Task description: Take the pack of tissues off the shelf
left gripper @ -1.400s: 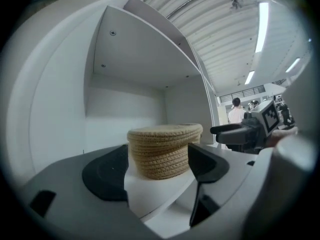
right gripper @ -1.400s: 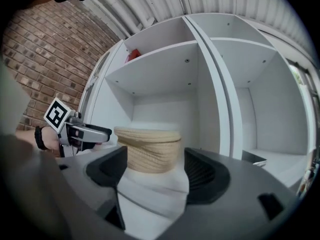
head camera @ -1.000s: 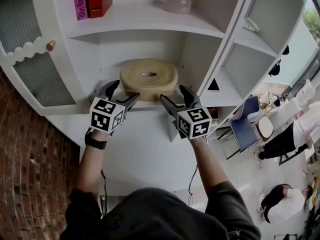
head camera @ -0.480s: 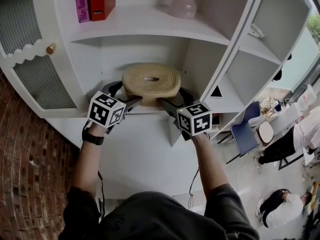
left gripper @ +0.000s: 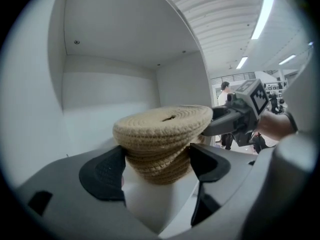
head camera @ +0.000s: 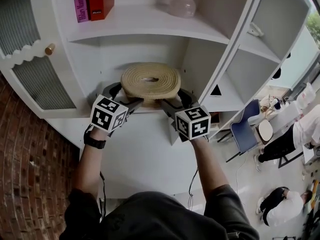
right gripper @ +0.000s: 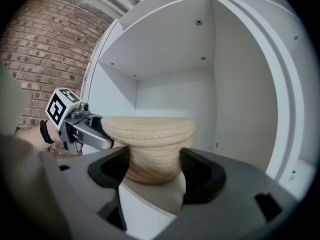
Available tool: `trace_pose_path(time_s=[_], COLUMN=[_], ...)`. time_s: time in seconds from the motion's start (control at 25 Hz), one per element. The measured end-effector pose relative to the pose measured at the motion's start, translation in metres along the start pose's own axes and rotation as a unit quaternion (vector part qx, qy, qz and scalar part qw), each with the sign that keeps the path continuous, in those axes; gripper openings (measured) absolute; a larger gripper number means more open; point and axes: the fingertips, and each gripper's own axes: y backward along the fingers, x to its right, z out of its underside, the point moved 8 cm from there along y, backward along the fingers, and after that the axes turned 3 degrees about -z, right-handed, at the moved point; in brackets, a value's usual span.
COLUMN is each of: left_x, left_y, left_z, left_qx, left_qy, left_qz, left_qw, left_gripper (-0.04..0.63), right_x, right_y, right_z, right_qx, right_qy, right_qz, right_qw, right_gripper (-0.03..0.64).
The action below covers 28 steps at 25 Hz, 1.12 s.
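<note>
We note a brick wall (head camera: 27, 154) at the left of the head view, then a cabinet door with a brass knob (head camera: 49, 48) at upper left. The books (head camera: 93, 0) stand on the upper shelf, with a glass vase (head camera: 182, 5) further right.

In the compartment below, the pack of tissues (head camera: 150, 79), a round woven rope case, sits on the shelf (head camera: 111, 100) close to its front edge. There is free room above it and behind it.

The left gripper (head camera: 124, 96) is at the pack's left front. In its own view the two pads press the woven side from either hand, so the left gripper (left gripper: 157, 161) is closed on the pack.

The right gripper (head camera: 176, 98) is at the pack's right front. Its jaws likewise bear on the rope wall, so the right gripper (right gripper: 152, 166) also grips the pack. The upright divider panel (head camera: 199, 66) stands just beside this gripper and leaves little side room.

Past the cabinet's edge at lower right we see open floor and a blue chair (head camera: 245, 129).
</note>
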Motion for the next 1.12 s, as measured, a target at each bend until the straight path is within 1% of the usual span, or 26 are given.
trace_pose_path(time_s=[0.32, 0.48, 0.64, 0.8, 0.96, 1.12], left_x=[0.014, 0.023, 0.038, 0.055, 0.071, 0.086], left_y=[0.026, 0.042, 0.061, 0.082, 0.098, 0.113], left_z=[0.007, 0.011, 0.014, 0.018, 0.028, 0.041], left_qx=[0.014, 0.029, 0.049, 0.071, 0.083, 0.096], left_qy=[0.011, 0.012, 0.012, 0.005, 0.001, 0.002], left_qz=[-0.011, -0.015, -0.021, -0.032, -0.035, -0.039], left_qw=[0.9998, 0.9994, 0.9985, 0.997, 0.996, 0.9946], left_gripper=[0.399, 0.399, 0.399, 0.399, 0.399, 0.399], right_x=[-0.019, -0.032, -0.046, -0.061, -0.076, -0.091], right_y=[0.016, 0.028, 0.045, 0.062, 0.079, 0.093], right_z=[0.002, 0.003, 0.007, 0.015, 0.028, 0.038], right_qx=[0.014, 0.025, 0.043, 0.057, 0.062, 0.073], right_qy=[0.004, 0.014, 0.014, 0.01, 0.003, 0.022], right_qz=[-0.007, -0.009, -0.012, -0.018, -0.025, -0.016], right_qw=[1.0, 1.0, 0.999, 0.998, 0.998, 0.997], right_gripper=[0.326, 0.326, 0.327, 0.327, 0.327, 0.326])
